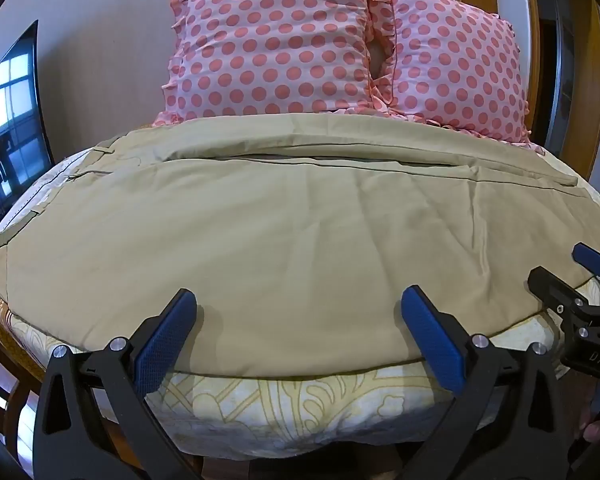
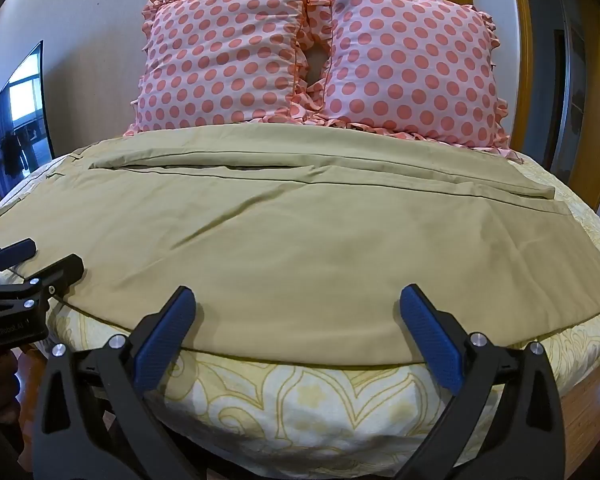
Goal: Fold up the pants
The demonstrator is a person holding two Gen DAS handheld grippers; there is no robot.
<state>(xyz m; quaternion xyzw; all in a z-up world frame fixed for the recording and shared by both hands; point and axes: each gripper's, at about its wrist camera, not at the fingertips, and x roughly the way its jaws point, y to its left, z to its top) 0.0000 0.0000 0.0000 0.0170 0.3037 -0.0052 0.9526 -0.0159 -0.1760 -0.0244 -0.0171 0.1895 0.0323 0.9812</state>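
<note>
While pants (image 1: 260, 232) lie flat, "DAS" on right gripper (image 1: 560, 268)

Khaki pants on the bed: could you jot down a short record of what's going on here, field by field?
garment: khaki pants, spread flat, legs lying side by side
surface: bed with yellow patterned cover
behind: two pink polka-dot pillows
left tool: open, at the near edge of the pants, holding nothing
right tool: open, also at the near edge, holding nothing
fold: not yet started
</note>
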